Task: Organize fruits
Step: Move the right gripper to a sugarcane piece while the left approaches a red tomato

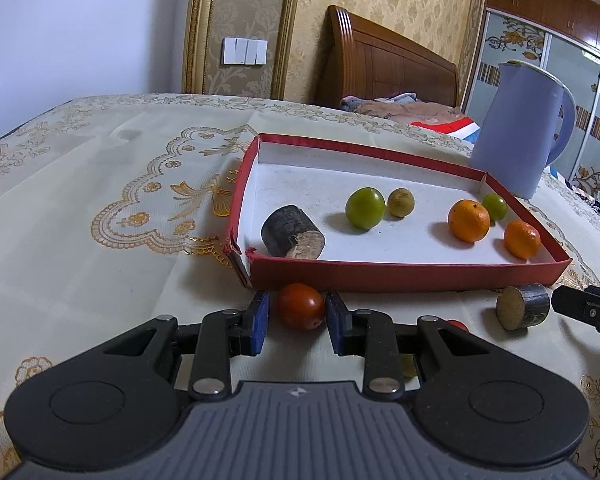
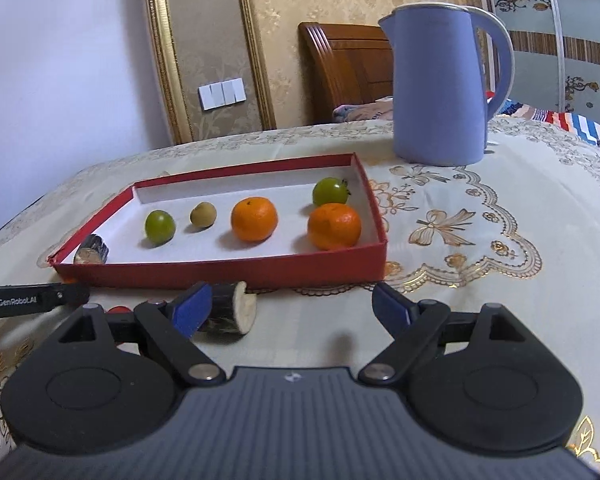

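Left wrist view: the left gripper [image 1: 297,316] is closed on a red tomato [image 1: 301,306] just outside the red tray's [image 1: 380,276] near wall; inside lie 2 oranges, 2 green fruits, 1 brownish fruit and a dark cane piece [image 1: 293,237].

Right wrist view: the right gripper [image 2: 296,308] stands wide open, holding nothing, its left pad touching a second cane piece [image 2: 232,314] on the tablecloth [image 2: 480,300], before a blue kettle [image 2: 440,88].

a blue kettle [image 2: 440,88] stands on the embroidered tablecloth [image 2: 480,240] before a wooden headboard [image 1: 388,64].
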`<state>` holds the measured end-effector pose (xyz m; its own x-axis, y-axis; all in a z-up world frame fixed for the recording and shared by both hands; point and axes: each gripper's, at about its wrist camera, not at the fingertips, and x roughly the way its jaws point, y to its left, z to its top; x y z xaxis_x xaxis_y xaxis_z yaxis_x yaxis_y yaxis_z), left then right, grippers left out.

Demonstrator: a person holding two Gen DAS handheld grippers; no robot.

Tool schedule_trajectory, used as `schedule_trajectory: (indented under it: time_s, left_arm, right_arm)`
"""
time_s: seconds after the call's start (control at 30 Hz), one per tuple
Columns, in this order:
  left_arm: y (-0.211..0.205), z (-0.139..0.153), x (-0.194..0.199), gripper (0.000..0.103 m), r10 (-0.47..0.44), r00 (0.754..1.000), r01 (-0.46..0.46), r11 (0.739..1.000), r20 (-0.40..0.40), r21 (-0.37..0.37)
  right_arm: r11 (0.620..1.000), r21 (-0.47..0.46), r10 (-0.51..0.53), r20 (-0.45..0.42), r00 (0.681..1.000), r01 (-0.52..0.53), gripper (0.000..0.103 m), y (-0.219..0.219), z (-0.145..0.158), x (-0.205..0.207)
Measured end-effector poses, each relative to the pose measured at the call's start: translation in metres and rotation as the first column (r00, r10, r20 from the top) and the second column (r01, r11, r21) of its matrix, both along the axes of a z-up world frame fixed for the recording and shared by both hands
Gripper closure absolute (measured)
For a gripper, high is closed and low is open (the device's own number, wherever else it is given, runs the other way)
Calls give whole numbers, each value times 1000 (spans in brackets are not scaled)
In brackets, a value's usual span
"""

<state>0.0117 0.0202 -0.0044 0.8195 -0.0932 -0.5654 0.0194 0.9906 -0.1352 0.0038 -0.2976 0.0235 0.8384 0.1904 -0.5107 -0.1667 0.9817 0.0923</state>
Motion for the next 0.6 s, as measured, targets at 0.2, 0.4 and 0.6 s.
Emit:
schedule_trajectory:
  time_s: [0.2, 0.4, 0.6]
  left_arm:
    - [0, 0, 0, 73, 0, 1000, 0, 1000, 0, 2]
    - [0, 0, 0, 73, 0, 1000, 0, 1000, 0, 0]
    - [0, 0, 0, 73, 0, 1000, 0, 1000, 0, 1]
  right_arm:
    - [999, 8, 35, -33, 999, -35, 17, 11, -3, 3]
    - [999, -27, 39, -45, 998, -40, 17, 27, -4, 7]
    - [998, -53, 26, -73, 997, -30, 17, 36, -7, 16]
